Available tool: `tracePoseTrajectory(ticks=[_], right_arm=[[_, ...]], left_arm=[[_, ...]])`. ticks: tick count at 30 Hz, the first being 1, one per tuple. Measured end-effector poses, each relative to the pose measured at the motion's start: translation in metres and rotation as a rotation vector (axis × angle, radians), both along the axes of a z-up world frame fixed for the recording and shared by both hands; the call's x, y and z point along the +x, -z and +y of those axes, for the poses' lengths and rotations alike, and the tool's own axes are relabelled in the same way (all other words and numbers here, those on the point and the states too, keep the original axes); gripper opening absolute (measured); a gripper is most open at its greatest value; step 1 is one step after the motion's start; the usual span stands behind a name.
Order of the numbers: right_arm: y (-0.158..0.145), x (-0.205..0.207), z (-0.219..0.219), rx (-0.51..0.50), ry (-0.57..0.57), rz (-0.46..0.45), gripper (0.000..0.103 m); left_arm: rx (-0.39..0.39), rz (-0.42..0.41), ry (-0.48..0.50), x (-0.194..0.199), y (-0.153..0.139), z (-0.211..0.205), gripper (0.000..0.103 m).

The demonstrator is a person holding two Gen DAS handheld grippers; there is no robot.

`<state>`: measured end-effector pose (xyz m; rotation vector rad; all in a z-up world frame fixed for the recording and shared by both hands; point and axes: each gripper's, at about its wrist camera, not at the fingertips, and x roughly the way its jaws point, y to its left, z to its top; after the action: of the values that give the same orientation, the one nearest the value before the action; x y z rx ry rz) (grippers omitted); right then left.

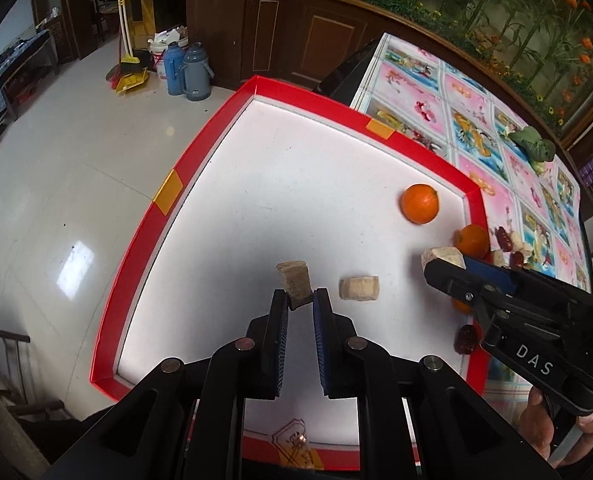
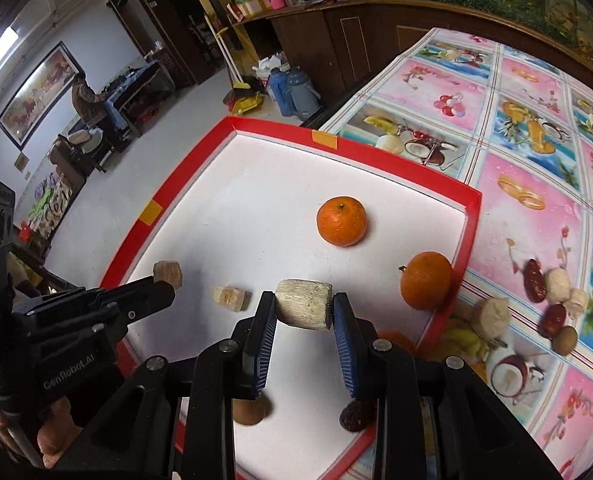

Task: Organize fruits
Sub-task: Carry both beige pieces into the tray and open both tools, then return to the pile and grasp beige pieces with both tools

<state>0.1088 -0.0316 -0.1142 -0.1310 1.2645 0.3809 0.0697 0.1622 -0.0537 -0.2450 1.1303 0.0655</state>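
Nipped at the very tips of the left hand-held gripper (image 1: 300, 300): a tan chunk (image 1: 294, 280), fibrous and blocky, over the left half of the red-rimmed tray (image 1: 136, 248). Jaws narrow, pressed to its near end only, most of the piece sticking out ahead. Likely light, dry and stiff, rough enough not to slide. Shallow bite though, so prone to pivot. Better taken deeper, across the flat cut sides. Hard to tell whether lifted or resting on the tray floor.

Just right of that, lying loose on the tray floor and touched by nothing: a second, paler chunk (image 1: 359, 288).

Further right, near the tray's middle: the right hand-held gripper (image 2: 304, 300), half open, clamped on a pale cylinder (image 2: 302, 308) by its two flat cut ends, held crosswise between the blue pads. Probably firm and light, with a ridged skin. End-to-end hold sound, little risk of rolling out.

Beyond it, one mandarin (image 2: 341, 221) alone on the tray floor and another (image 2: 426, 280) against the tray's right rim. Round, smooth, softer-skinned. Best gripped across the widest part, gently.

Off the tray's right rim, on the cloth-covered desk (image 2: 536, 184): red dates (image 2: 535, 280) and more pale pieces, not yet gathered.
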Motion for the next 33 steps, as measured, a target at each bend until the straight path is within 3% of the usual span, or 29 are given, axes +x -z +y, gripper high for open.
tracePoseTrajectory(ticks=[7,10,12,19,22,27,33], right_arm=[[0.018,0.007,0.001,-0.019,-0.005,0.027,0.029],[0.021,0.008,0.0,-0.005,-0.007,0.036,0.032],[0.018,0.009,-0.003,0.023,-0.004,0.042,0.032],[-0.026,0.002,-0.027,0.111,0.043,0.007,0.043],[-0.051,-0.007,-0.048,0.114,0.081,-0.043,0.053],[-0.077,-0.022,-0.094,0.05,0.19,-0.075,0.053],[-0.087,-0.039,-0.144,0.003,0.303,-0.075,0.053]], left_arm=[[0.009,0.017,0.014,0.012,0.014,-0.002,0.015],[0.023,0.015,0.005,0.011,0.016,-0.001,0.029],[0.029,-0.003,0.0,0.007,0.011,-0.001,0.033],[0.041,-0.075,0.049,-0.008,-0.016,-0.028,0.038],[0.039,-0.101,0.088,-0.017,-0.025,-0.049,0.043],[0.019,-0.108,0.193,-0.027,-0.031,-0.093,0.049],[0.006,-0.094,0.322,-0.029,-0.03,-0.143,0.055]])
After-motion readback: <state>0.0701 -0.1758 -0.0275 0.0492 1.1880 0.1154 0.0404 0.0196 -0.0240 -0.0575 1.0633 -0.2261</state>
